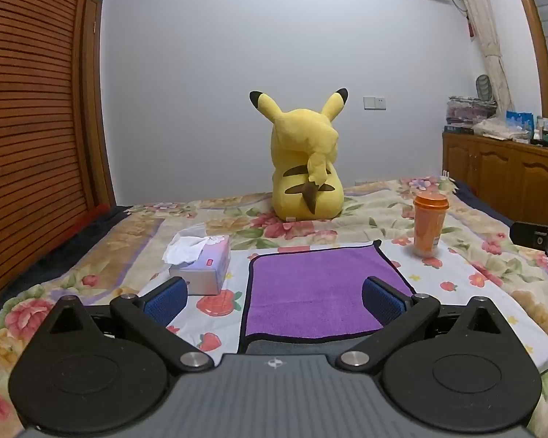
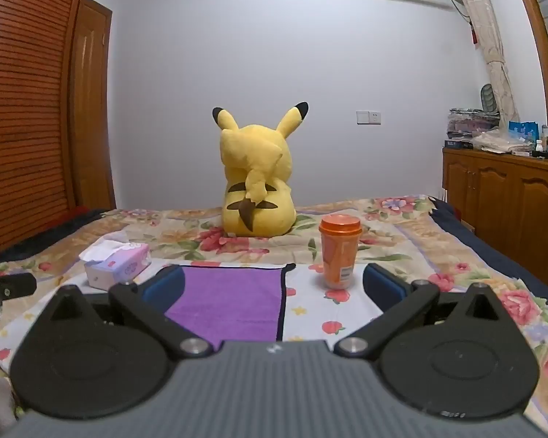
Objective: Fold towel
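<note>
The purple towel point(image 1: 318, 288) lay flat on the floral bedspread point(image 1: 120, 241), filling the lower centre of the left wrist view; a dark trim ran round its edges. In the right wrist view the same towel point(image 2: 233, 299) sat in the lower middle, left of centre.

The left gripper point(image 1: 274, 301) hovered at the towel's near edge with its blue-padded fingers point(image 1: 166, 301) spread wide and grasping nothing; the right-hand pad in the frame stood over the purple cloth, the left-hand one over the bedspread beside it. The right gripper point(image 2: 274, 286) was likewise released, its fingers point(image 2: 383, 286) far apart and empty, one pad over the towel's left part and the other over the bedspread below the orange cup.

A tissue box point(image 1: 201, 262) rested just left of the towel in the left wrist view, a white tissue sticking out of it. An orange cup point(image 1: 429, 224) with a lid stood upright near the towel's upper right corner. Beyond them, in the centre of the frame, a yellow plush toy point(image 1: 305, 168) sat on the bed with its back to the camera. A wooden cabinet point(image 1: 507, 171) lined the right edge, cluttered on top.
</note>
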Tool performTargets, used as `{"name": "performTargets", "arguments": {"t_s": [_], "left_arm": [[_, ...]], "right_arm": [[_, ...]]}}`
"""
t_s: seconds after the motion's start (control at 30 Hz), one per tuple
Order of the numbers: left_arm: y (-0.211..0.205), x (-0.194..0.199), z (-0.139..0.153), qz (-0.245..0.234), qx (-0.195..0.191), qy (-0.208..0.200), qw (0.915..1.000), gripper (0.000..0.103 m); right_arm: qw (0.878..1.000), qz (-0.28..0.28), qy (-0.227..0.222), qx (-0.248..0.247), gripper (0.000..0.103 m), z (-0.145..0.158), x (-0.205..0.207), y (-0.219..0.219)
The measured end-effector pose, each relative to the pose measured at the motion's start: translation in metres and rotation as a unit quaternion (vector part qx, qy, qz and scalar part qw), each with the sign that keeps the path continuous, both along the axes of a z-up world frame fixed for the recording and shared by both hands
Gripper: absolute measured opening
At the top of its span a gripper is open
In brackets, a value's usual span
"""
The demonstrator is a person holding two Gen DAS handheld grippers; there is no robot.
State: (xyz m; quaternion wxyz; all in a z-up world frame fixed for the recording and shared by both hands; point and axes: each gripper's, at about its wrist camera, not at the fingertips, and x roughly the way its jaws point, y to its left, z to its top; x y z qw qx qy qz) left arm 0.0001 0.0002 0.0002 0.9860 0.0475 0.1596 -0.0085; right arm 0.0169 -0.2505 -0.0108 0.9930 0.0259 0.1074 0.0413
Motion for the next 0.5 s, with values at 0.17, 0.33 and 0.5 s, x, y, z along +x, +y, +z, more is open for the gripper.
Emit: {"name": "performTargets", "arguments": {"t_s": [0.17, 0.33, 0.5], "left_arm": [[0.0001, 0.0010, 0.0007, 0.001, 0.002, 0.001, 1.0000, 0.103], [-0.0004, 0.0001, -0.0003, 0.000, 0.003, -0.001, 1.0000, 0.103], [0.0030, -0.0010, 0.0011, 0.001, 0.002, -0.003, 1.0000, 0.103]], "right_arm": [[1.000, 0.000, 0.002, -0.003, 0.103, -0.0004, 0.0001, -0.0010], [1.000, 0.000, 0.002, -0.003, 0.103, -0.0008, -0.0004, -0.0012], [1.000, 0.000, 0.002, -0.003, 0.103, 0.0008, -0.0007, -0.0012]]}}
